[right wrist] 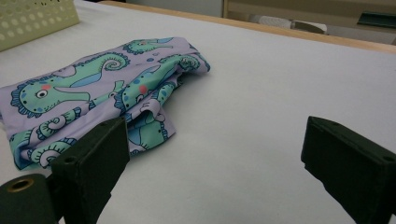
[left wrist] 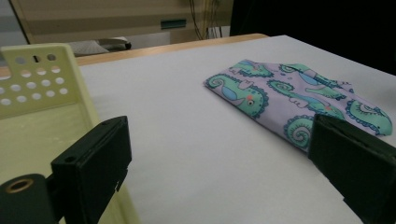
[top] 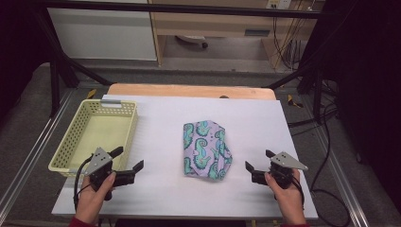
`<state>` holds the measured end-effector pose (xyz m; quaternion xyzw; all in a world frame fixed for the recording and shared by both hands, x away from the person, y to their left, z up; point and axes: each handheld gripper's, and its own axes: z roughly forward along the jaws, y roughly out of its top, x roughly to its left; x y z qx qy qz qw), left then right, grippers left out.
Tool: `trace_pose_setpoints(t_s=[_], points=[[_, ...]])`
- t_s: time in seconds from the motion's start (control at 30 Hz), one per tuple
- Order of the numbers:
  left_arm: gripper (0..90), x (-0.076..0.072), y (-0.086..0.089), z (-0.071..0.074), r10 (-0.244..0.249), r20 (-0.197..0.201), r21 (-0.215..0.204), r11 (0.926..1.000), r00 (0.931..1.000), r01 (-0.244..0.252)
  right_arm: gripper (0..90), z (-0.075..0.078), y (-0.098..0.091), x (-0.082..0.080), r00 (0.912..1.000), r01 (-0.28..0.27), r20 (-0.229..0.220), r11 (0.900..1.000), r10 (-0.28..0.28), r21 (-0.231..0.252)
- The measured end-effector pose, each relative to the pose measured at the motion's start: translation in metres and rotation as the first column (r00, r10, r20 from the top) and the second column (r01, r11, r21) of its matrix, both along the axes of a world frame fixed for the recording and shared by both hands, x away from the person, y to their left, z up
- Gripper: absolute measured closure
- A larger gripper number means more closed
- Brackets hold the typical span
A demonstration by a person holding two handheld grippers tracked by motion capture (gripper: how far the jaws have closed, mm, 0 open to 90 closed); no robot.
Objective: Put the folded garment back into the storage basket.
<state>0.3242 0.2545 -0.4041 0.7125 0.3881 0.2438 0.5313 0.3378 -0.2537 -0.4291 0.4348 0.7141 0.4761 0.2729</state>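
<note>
Pale yellow perforated basket at bench's left edge, long side running front to back, grey tag on far rim. White sheet covering bench top; bare wood strip along far edge. Black frame bar overhead. Cables on floor, back right.

A folded lilac cloth printed with teal seahorses lies flat mid-bench, looser folds toward five o'clock.
</note>
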Motion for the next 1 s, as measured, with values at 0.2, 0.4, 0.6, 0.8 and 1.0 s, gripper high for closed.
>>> trace_pose_setpoints(t_s=[0.2,0.4,0.6,0.8,1.0], points=[[6.2,-0.004,-0.019,-0.002,-0.072,-0.035,0.005,0.9974,0.9968,0.072,5.5,0.000,0.007,0.001,0.9997,-0.017,-0.019,0.9996,0.016,-0.023],[6.4,-0.005,-0.036,-0.008,-0.121,-0.054,0.018,0.9923,0.9911,0.122,3.8,0.000,0.011,0.002,0.9990,-0.035,-0.029,0.9991,0.034,-0.024],[7.0,-0.005,-0.057,-0.013,-0.166,-0.070,0.063,0.9834,0.9837,0.170,3.4,-0.001,0.015,0.003,0.9986,-0.038,-0.038,0.9979,0.036,-0.052],[9.6,0.000,-0.075,-0.020,-0.193,-0.090,0.078,0.9765,0.9770,0.201,4.1,-0.002,0.016,0.003,0.9985,-0.039,-0.041,0.9974,0.036,-0.061],[14.3,0.006,-0.093,-0.028,-0.211,-0.125,0.121,0.9667,0.9694,0.226,4.3,-0.003,0.017,0.003,0.9984,-0.039,-0.044,0.9967,0.036,-0.070]])
